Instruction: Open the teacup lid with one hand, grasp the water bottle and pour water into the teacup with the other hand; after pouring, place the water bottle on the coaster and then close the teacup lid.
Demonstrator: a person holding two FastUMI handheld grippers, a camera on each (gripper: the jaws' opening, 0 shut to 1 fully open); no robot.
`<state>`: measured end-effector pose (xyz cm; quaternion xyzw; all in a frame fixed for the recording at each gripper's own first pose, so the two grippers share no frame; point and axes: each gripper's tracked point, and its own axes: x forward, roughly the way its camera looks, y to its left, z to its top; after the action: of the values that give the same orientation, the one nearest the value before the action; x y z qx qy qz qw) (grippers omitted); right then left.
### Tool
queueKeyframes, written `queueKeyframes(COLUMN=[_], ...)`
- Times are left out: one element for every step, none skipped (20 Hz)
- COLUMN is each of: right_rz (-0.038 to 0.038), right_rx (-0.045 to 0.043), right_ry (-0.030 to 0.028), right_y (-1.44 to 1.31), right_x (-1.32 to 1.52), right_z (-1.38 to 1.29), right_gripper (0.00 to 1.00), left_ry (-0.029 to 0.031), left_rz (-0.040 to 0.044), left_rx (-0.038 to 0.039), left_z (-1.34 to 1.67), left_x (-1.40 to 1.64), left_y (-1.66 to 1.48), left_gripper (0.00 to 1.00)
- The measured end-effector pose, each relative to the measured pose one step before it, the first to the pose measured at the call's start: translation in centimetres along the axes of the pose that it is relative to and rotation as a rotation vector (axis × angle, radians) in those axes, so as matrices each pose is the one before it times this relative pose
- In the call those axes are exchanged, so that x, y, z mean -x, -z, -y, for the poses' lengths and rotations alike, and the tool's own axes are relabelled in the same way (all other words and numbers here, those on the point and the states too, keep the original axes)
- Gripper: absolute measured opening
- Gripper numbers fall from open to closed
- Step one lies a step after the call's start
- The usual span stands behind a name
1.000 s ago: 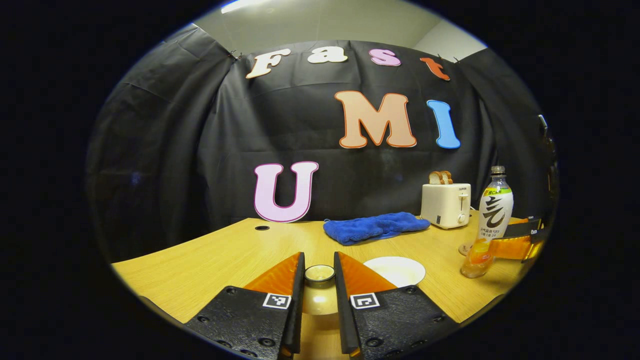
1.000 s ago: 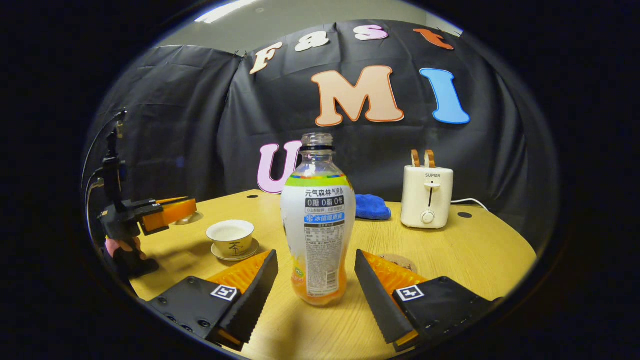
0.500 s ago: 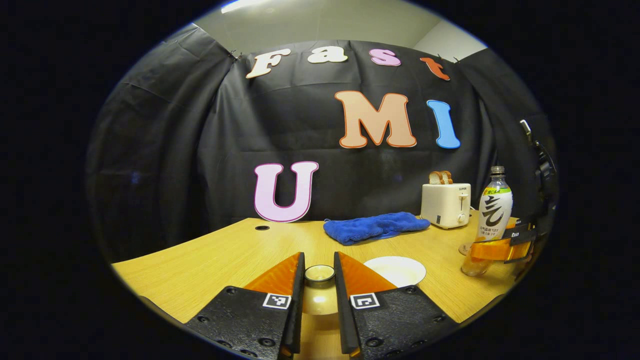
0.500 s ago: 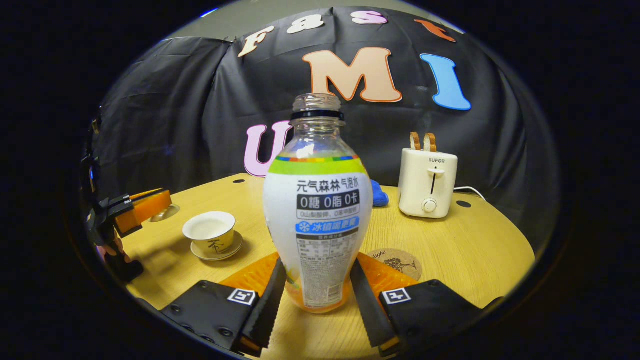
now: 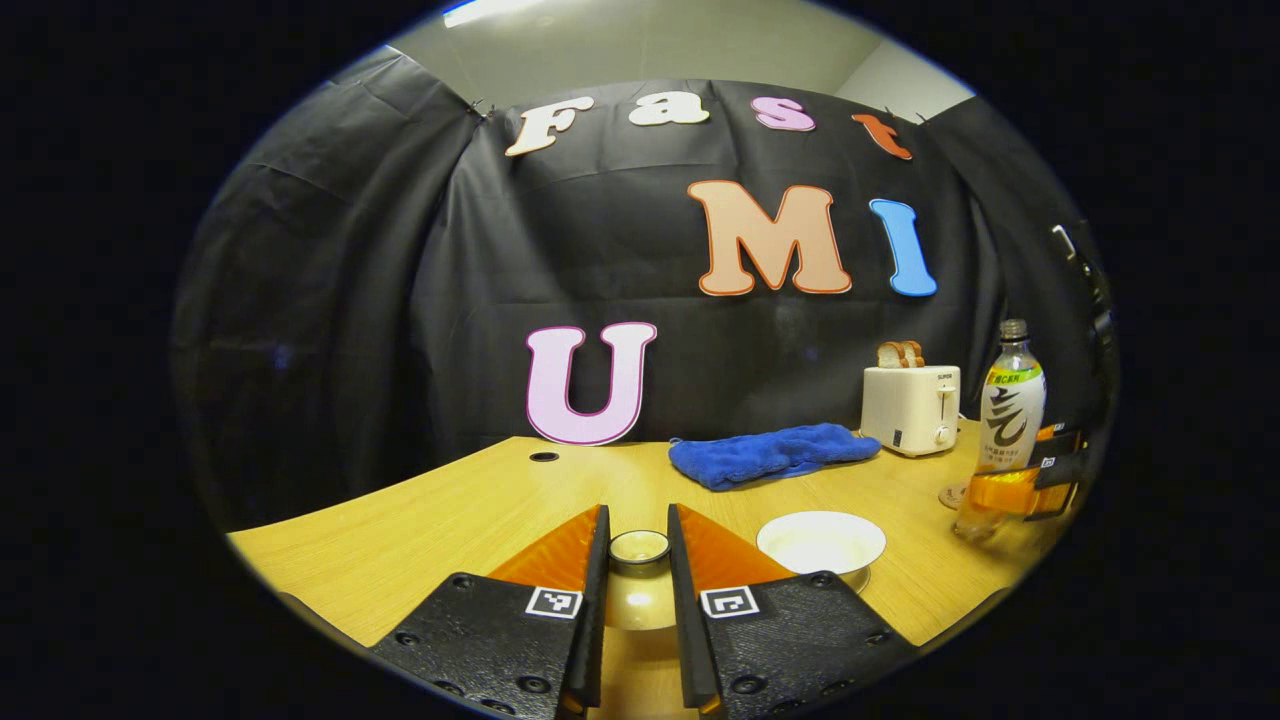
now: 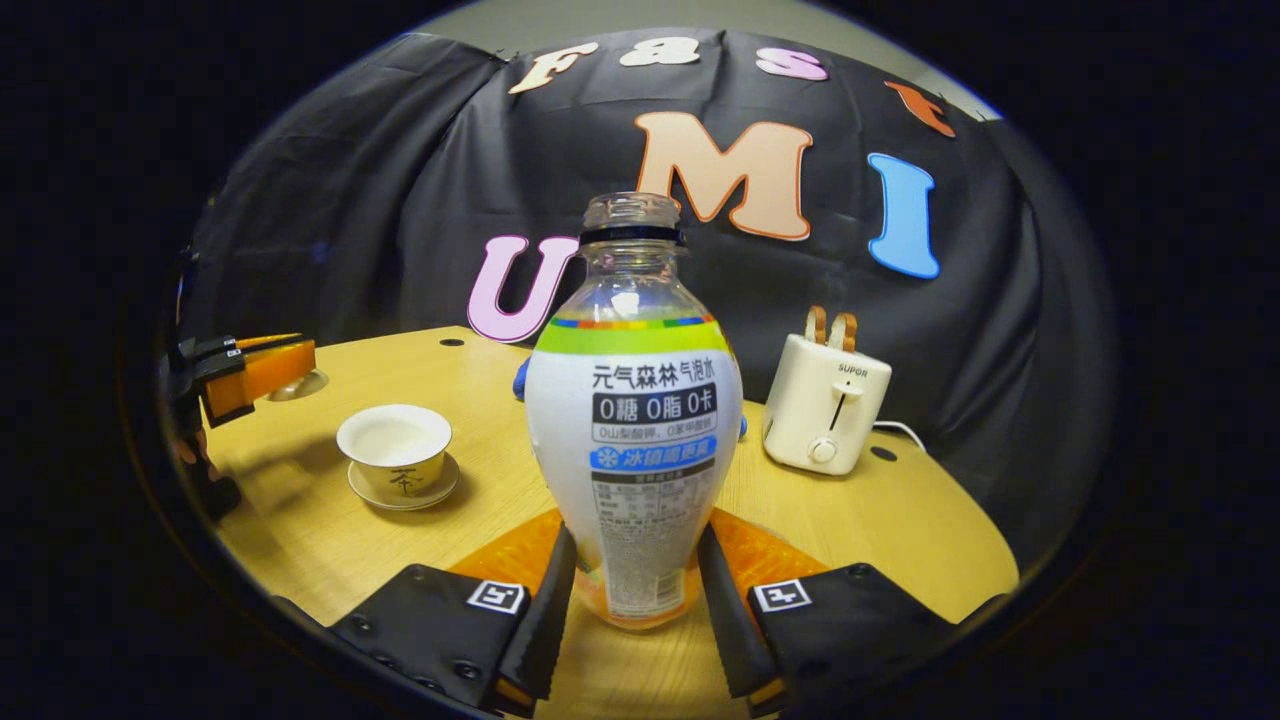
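Left gripper view first: our left gripper (image 5: 638, 560) is pinching the teacup lid (image 5: 639, 546) by its knob, held off the open teacup (image 5: 821, 541), which sits just to the right on the table (image 5: 420, 520). We reckon the lid is ceramic, small and slick, so the knob is the place to grip. Most of the lid hides between the fingers. Far right, the water bottle (image 5: 1008, 420) is partly cut off.

Right gripper view: our right gripper (image 6: 633, 585) is pressed onto the water bottle (image 6: 634, 420) low down, near its base. It's uncapped thin plastic, so squeeze gently. Teacup (image 6: 394, 447) waits left. We can't tell if the bottle's off the table.
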<state>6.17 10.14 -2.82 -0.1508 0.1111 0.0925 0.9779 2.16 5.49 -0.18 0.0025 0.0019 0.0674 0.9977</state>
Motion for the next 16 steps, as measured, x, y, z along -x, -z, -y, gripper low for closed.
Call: queueKeyframes(right_rz=[0.01243, 0.01486, 0.01609, 0.01241, 0.00769, 0.01326, 0.01223, 0.01067, 0.01127, 0.01072, 0.00695, 0.00427, -0.00047, -0.00042, 0.00022, 0.00189], right_rx=[0.06200, 0.07451, 0.07602, 0.07538, 0.06460, 0.05509, 0.04722, 0.04442, 0.04469, 0.04554, 0.04382, 0.03625, 0.03241, 0.02306, 0.02366, 0.02224], right_ry=[0.03102, 0.03244, 0.03080, 0.02227, 0.01630, 0.01279, 0.01560, 0.01125, 0.01300, 0.01765, 0.01315, 0.00408, -0.00559, -0.01010, -0.00704, -0.00741], right_y=[-0.685, -0.702, -0.747, -0.678, -0.576, -0.781, -0.836, -0.858, -0.689, -0.626, -0.330, -0.353, -0.242, -0.127, -0.156, -0.111], right_x=[0.215, 0.111, 0.183, 0.011, -0.136, -0.032, -0.228, -0.224, -0.206, -0.246, -0.207, -0.226, -0.307, -0.284, -0.201, -0.179], right_z=[0.385, 0.512, 0.533, 0.458, 0.199, 0.349, 0.587, 0.442, 0.416, 0.416, 0.191, -0.070, -0.411, -0.517, -0.598, -0.617], right_gripper=[0.68, 0.68, 0.68, 0.68, 0.67, 0.68, 0.68, 0.68, 0.67, 0.67, 0.67, 0.67, 0.67, 0.68, 0.68, 0.68], left_ry=[-0.00404, -0.00469, -0.00461, -0.00349, -0.00180, -0.00144, -0.00057, -0.00011, 0.00000, 0.00006, 0.00008, -0.00004, -0.00006, -0.00011, -0.00001, 0.00000], left_rz=[-0.00025, -0.00011, 0.00007, 0.00028, -0.00004, -0.00039, 0.00049, -0.00059, -0.00045, -0.00015, 0.00000, -0.00082, 0.00049, -0.00039, 0.00042, 0.00040], left_rx=[-0.00002, -0.00005, -0.00012, 0.00003, -0.00029, 0.00017, 0.00000, -0.00009, 0.00027, 0.00029, 0.00055, -0.00022, 0.00039, -0.00019, 0.00018, 0.00022], left_z=[-0.169, -0.186, -0.184, -0.121, -0.145, -0.053, -0.023, 0.029, 0.015, 0.013, -0.015, -0.006, -0.003, -0.008, 0.050, -0.041], left_x=[-0.068, -0.026, -0.039, -0.019, -0.027, 0.078, -0.027, -0.046, 0.024, 0.072, -0.026, -0.065, -0.016, -0.009, 0.040, -0.022], left_y=[-0.043, -0.002, 0.003, 0.009, -0.015, 0.043, -0.067, 0.077, 0.023, 0.005, -0.006, -0.025, 0.006, 0.013, 0.051, -0.088], left_gripper=[0.28, 0.28, 0.28, 0.28, 0.28, 0.28, 0.28, 0.27, 0.27, 0.28, 0.28, 0.28, 0.28, 0.28, 0.28, 0.28])
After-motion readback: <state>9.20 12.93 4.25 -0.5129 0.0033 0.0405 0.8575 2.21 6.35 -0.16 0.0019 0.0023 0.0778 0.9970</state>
